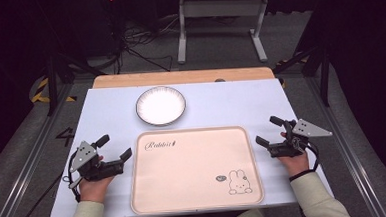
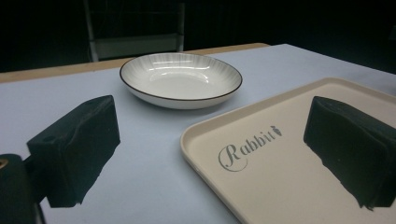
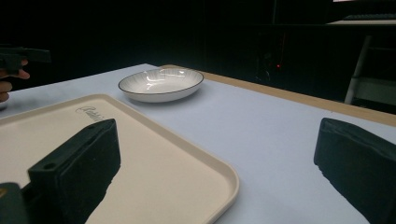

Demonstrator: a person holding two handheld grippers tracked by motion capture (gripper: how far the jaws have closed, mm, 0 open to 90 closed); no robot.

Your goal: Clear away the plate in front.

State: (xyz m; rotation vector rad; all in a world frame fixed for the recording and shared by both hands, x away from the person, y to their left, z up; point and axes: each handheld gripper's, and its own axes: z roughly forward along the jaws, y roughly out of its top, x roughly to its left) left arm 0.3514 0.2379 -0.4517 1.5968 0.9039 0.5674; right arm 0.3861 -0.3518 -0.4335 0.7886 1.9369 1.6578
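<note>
2 grippers flank 1 tray on the counter, fingers spread and holding nothing.
The tray (image 1: 194,168) lies at the near edge; 1 plate (image 1: 161,105) sits beyond it toward the far edge, bare counter (image 1: 241,103) around; left gripper (image 1: 115,147) and right gripper (image 1: 268,130) hover beside the tray's side rims.

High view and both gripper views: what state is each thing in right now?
Plate: upright, empty, on the table beyond the tray.
Tray: flat on the table, nothing on it.
Left hand-held gripper: open, holding nothing, left of the tray.
Right hand-held gripper: open, holding nothing, right of the tray.
</note>
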